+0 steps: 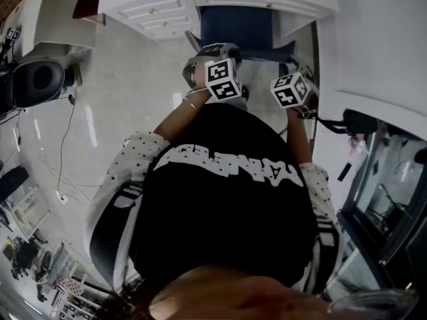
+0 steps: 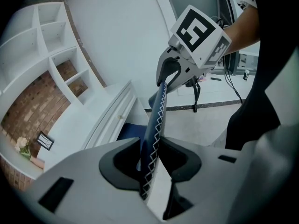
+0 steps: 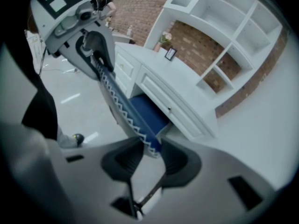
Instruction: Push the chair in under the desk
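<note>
Blue chair [image 1: 237, 29], white-stitched back, seat partly under white desk [image 1: 160, 9]

Desk [image 1: 160, 9] beyond chair [image 1: 237, 25]; open floor [image 1: 127, 105] left

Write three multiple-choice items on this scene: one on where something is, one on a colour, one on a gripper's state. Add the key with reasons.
1. Where is the chair's blue seat?
A. Partly under the white drawered desk
B. On top of that desk
C. Tipped over on the floor

2. What colour is the zigzag stitching along the padded blue chair back?
A. Red
B. White
C. Yellow

3. What is the left gripper doing?
A. Hanging open, clear of everything
B. Shut on a drawer knob
C. Shut on the blue chair back's top edge

Key:
1 A: in the head view the seat runs in beneath the desk's front.
2 B: both gripper views show white zigzags.
3 C: the left gripper view shows the edge clamped between its jaws.
</note>
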